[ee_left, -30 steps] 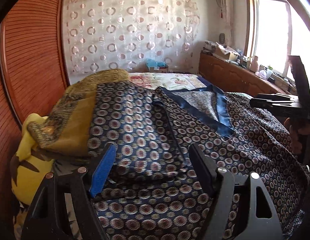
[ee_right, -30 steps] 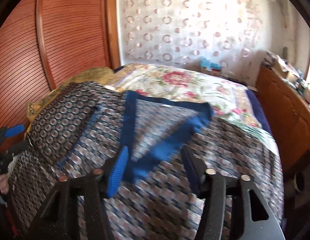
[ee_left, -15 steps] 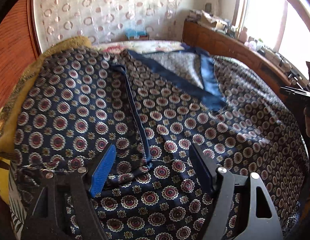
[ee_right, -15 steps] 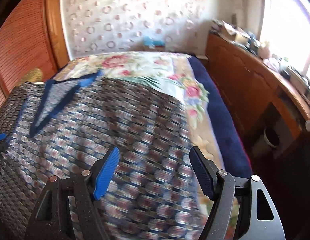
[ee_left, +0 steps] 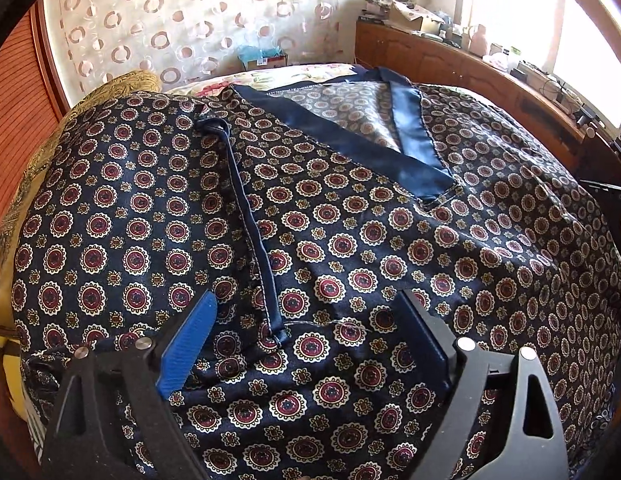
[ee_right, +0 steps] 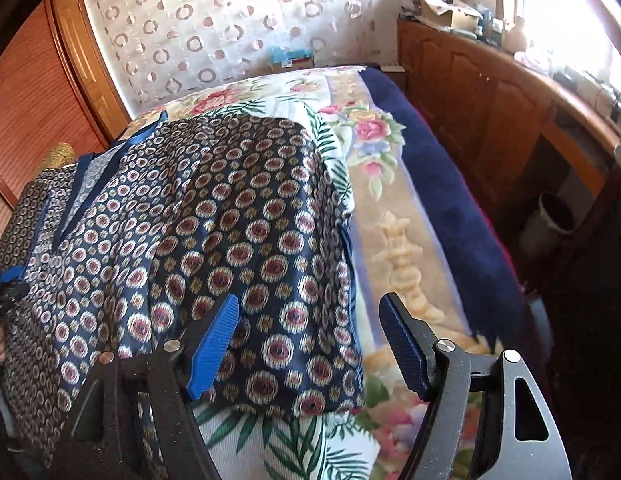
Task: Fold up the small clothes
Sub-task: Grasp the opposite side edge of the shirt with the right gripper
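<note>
Lying spread under both open jaws, patterned garment [ee_left: 350,240], floral bedspread [ee_right: 390,200]

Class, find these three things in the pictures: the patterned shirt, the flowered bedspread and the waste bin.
patterned shirt [ee_left: 342,244], left wrist view, middle of its front.
flowered bedspread [ee_right: 394,232], right wrist view, bare strip beside the shirt.
waste bin [ee_right: 552,220], right wrist view, its rim.

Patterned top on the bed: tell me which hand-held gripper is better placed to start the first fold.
Probably the right. The right hand-held gripper hangs open right over the patterned top's side edge by the floral bedspread. The left hand-held gripper, also open, faces flat fabric beside a seam, with no edge to pinch.
</note>
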{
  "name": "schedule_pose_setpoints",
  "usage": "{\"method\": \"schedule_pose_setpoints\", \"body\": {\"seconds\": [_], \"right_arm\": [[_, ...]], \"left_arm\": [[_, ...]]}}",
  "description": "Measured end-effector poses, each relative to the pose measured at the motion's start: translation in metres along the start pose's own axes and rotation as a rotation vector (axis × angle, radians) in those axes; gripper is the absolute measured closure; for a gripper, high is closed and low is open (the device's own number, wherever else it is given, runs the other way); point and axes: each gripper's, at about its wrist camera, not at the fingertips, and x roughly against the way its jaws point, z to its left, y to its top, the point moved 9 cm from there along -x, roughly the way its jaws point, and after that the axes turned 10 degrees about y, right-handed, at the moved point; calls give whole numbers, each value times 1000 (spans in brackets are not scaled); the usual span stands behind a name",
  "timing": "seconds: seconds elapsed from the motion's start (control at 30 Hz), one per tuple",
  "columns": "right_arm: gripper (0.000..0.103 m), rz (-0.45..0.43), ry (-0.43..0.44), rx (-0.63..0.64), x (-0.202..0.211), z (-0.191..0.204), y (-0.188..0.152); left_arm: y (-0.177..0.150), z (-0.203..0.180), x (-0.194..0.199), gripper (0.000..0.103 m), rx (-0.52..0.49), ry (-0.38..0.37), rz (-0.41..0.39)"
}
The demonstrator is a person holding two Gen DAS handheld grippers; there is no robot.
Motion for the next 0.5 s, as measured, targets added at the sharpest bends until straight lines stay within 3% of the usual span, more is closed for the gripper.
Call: {"method": "schedule_pose_setpoints", "body": {"seconds": [0.27, 0.33, 0.4, 0.5], "right_arm": [[49, 5, 53, -21, 19, -2, -19], [65, 2, 63, -17, 22, -1, -22], [74, -1, 86, -20, 25, 2, -24], [84, -5, 43, 12, 29, 1, -25]], "left_arm": [[1, -1, -2, 12, 0, 1, 1], [0, -1, -1, 12, 0, 2, 0], [2, -3, -4, 12, 0, 1, 0], [1, -3, -3, 12, 0, 2, 0]]}}
